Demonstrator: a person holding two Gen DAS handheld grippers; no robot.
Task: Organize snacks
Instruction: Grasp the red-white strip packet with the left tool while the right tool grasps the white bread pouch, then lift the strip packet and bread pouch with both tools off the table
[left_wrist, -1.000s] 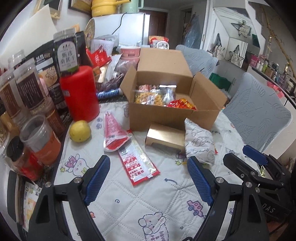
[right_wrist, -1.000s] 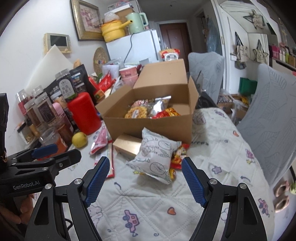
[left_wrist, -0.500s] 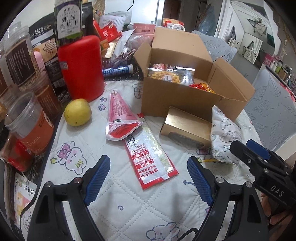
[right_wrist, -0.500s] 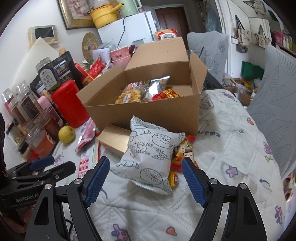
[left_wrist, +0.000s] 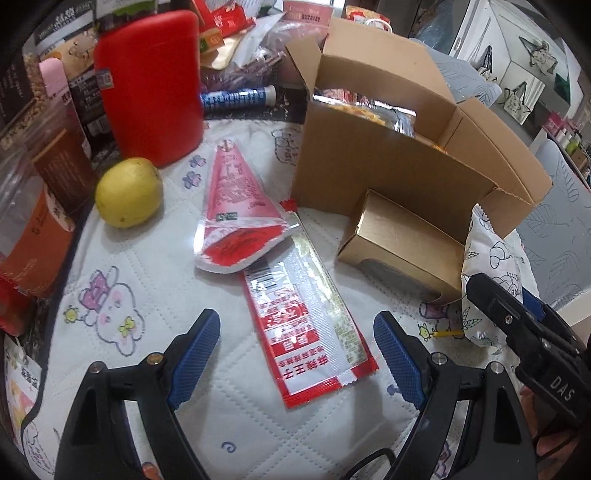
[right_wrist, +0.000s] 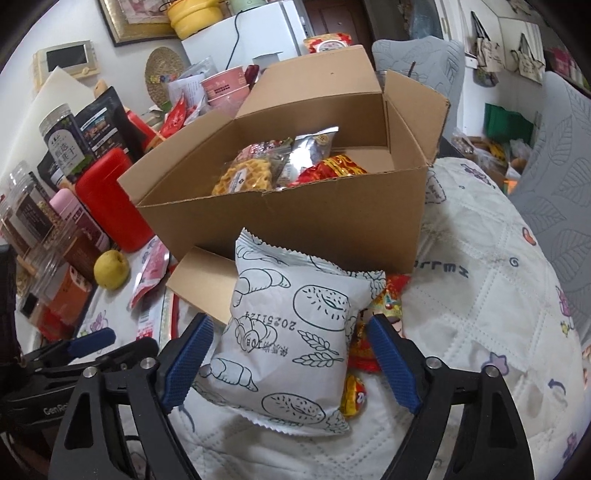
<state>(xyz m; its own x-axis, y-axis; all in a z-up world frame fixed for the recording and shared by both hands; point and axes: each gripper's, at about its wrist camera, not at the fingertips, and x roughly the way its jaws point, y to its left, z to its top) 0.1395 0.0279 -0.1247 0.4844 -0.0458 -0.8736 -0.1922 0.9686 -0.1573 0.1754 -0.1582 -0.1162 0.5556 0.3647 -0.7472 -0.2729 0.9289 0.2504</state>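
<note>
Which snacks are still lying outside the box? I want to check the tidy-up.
The white bread bag lies tilted on red packets and the gold carton; two red sachets overlap left of it.

My two hand-held tongs, black frames with blue pads

My left gripper (left_wrist: 297, 354) and right gripper (right_wrist: 290, 363) share one build: matte black angular arms, silver screws at the joints, ribbed blue pads (left_wrist: 195, 354) on the fingers. The right one's side bears white letters "DAS"; the left one's side reads "GenRo", cut off by the near arm.

Both grippers (left_wrist: 297, 356) (right_wrist: 291, 360) lower, nearer snacks.
</note>
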